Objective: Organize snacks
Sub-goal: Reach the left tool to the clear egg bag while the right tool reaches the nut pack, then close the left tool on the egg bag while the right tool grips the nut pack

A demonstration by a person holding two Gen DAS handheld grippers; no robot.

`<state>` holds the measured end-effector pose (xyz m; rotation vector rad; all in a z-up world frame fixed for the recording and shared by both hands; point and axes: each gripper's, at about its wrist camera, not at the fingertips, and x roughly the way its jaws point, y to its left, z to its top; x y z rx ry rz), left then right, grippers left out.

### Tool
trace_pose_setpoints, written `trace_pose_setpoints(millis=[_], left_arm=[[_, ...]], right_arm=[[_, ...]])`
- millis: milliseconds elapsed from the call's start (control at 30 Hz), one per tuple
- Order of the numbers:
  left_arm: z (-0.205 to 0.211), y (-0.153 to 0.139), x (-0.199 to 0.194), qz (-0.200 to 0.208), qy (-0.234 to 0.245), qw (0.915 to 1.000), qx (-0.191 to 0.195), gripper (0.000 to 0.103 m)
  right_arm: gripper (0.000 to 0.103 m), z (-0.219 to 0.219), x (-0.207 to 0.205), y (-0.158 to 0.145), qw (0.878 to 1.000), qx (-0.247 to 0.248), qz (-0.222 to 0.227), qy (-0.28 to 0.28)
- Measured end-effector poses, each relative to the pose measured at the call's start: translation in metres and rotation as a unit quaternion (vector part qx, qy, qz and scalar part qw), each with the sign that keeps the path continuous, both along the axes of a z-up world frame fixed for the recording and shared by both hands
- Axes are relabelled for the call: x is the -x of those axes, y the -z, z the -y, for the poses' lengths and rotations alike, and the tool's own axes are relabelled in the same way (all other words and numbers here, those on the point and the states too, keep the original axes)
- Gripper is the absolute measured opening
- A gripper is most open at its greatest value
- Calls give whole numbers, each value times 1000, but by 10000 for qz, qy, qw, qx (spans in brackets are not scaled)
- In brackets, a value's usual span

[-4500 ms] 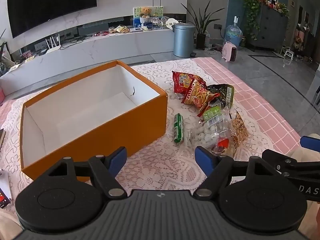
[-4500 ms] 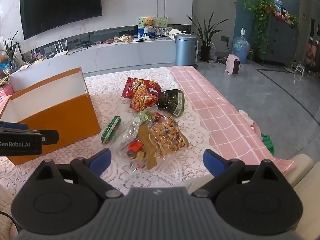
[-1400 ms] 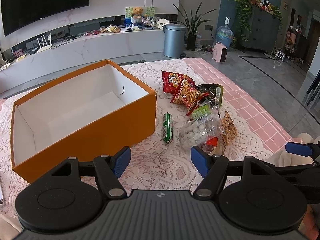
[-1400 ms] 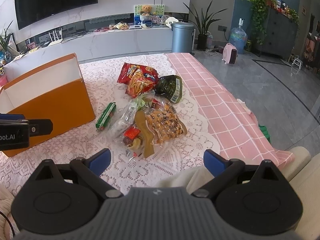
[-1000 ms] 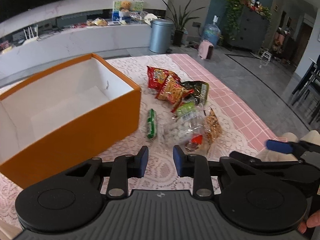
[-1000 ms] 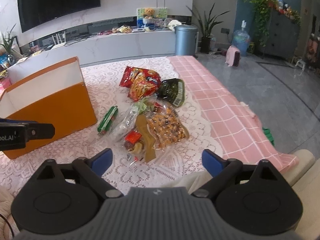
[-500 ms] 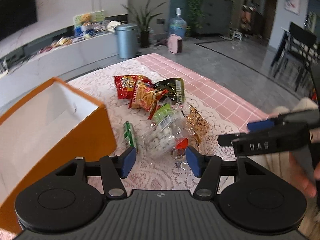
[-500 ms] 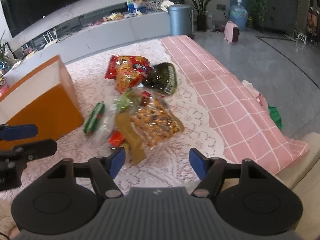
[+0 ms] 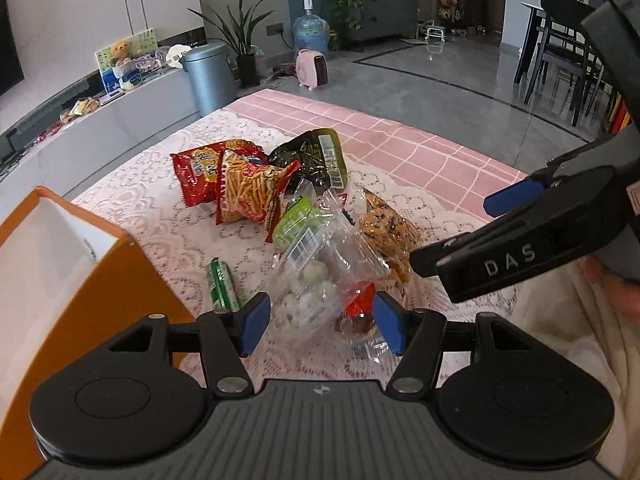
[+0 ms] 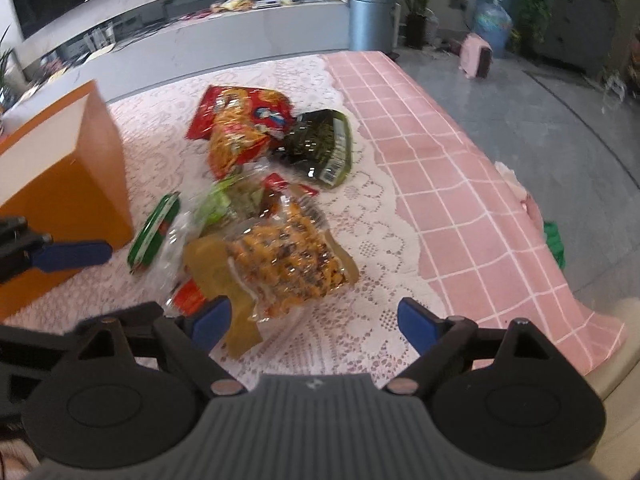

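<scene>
Right wrist view blurred, orange box point(image 10: 64, 184) cropped

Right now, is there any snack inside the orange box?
No, the part of the orange box that shows in the left wrist view has only bare white walls, and the snacks such as the green stick pack lie outside on the lace cloth.

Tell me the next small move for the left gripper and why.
Probably lower the left gripper a little onto the clear candy bag and close. Its jaws are open with the bag lying between and just beyond the tips, nothing is held yet, and the orange box sits open beside it.
</scene>
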<state>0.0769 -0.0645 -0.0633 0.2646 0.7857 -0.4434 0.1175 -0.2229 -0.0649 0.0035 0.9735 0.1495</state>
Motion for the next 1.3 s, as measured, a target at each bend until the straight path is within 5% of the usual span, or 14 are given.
trace_pose_setpoints(millis=[233,567,1000,1300], left_arm=[[14,11,-6,304,-6,9992,-243,70],[-8,-3,-8,475,-418,9980,42,61],[-23,10,-23,195,-948,9953,-46,33],[-30,12,-24,-47,-1263,9919,-117,30]], right_arm=[[88,5,-16,5,9992,-287,84,269],[94,-1,-39,18,9970,-711,-28,306],[99,-2,-62,51,9889,-873,-957,730],[95,-18,-65,53,9933,-673,-789,514]])
